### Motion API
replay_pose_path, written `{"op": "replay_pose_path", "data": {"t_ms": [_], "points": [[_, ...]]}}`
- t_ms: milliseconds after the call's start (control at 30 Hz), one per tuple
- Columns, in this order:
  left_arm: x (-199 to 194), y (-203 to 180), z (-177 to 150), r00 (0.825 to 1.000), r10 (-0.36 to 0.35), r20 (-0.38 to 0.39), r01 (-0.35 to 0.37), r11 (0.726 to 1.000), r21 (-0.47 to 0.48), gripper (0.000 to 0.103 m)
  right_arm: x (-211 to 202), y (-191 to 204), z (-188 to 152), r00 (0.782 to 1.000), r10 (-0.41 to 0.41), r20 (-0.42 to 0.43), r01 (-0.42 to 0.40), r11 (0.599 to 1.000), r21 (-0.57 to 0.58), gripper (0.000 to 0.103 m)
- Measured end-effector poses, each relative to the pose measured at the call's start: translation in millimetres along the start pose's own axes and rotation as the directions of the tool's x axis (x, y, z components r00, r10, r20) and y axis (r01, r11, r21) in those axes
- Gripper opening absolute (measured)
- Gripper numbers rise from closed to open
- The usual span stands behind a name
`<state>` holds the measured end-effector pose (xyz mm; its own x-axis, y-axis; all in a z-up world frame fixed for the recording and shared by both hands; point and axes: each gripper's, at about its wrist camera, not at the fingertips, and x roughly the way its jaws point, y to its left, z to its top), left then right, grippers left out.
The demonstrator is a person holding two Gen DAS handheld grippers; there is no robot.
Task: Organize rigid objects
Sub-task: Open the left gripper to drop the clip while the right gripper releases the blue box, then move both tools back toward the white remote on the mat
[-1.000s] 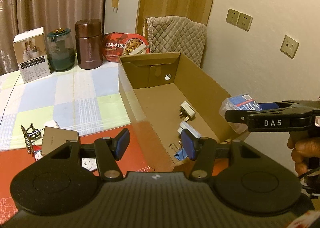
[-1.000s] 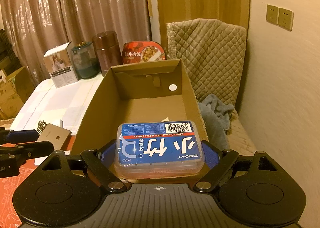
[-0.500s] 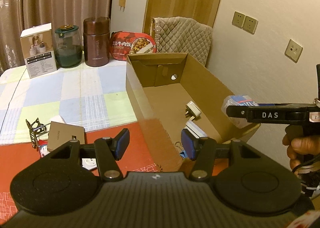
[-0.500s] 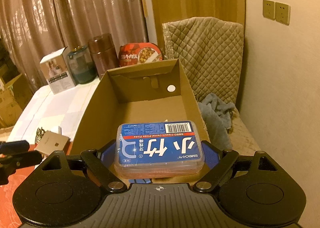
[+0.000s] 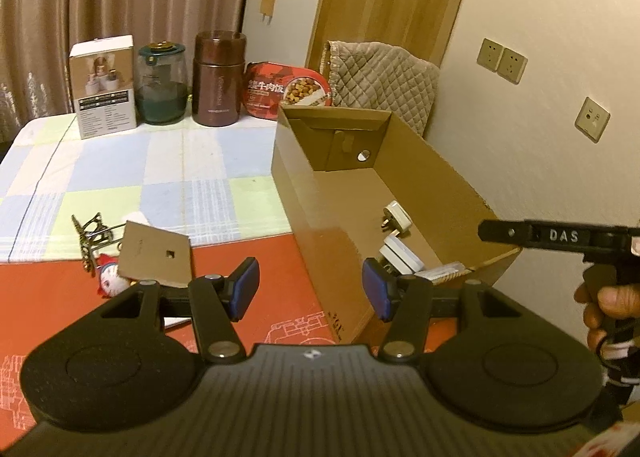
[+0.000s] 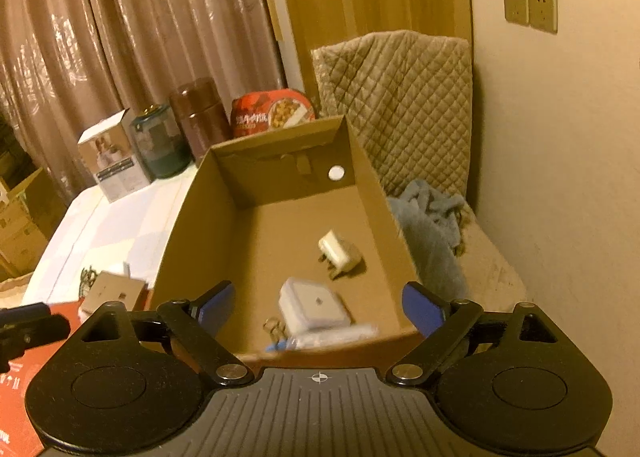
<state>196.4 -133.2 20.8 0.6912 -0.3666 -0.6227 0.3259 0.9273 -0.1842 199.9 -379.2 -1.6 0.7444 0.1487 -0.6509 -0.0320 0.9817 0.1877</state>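
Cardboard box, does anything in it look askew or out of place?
Mostly no. In the cardboard box, the white plug lies tipped on its side with prongs sticking out, and a blurred clear case sits slanted against the near wall, below the right gripper, whose jaws are opening.
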Motion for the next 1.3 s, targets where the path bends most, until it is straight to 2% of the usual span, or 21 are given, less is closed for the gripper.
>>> {"op": "replay_pose_path", "data": {"t_ms": [167, 467, 667, 933, 1300], "points": [[-14.6, 9.0, -6.8, 1.0, 0.016, 0.003, -0.016, 1.0, -0.005, 0.052, -12.4, 18.7, -13.5, 1.0, 0.019, -0.024, -0.02, 1.0, -0.024, 0.088], [-46.5, 31.4, -20.1, 0.998, 0.06, 0.026, -0.059, 0.998, -0.028, 0.052, -33.6, 53.4, -28.6, 0.998, 0.058, -0.016, -0.059, 0.996, -0.071, 0.088], [-71.3, 54.5, -33.3, 0.991, 0.129, 0.044, -0.127, 0.991, -0.032, 0.053, -42.6, 74.7, -40.6, 0.995, 0.095, -0.016, -0.096, 0.991, -0.095, 0.088], [-98.5, 94.6, -45.4, 0.975, 0.216, 0.05, -0.213, 0.975, -0.061, 0.053, -41.6, 106.1, -55.5, 0.986, 0.165, -0.03, -0.168, 0.977, -0.129, 0.088], [-105.4, 127.7, -49.1, 0.969, 0.244, 0.047, -0.24, 0.968, -0.076, 0.053, -25.7, 148.8, -71.0, 0.966, 0.248, -0.079, -0.259, 0.941, -0.219, 0.088]]}}
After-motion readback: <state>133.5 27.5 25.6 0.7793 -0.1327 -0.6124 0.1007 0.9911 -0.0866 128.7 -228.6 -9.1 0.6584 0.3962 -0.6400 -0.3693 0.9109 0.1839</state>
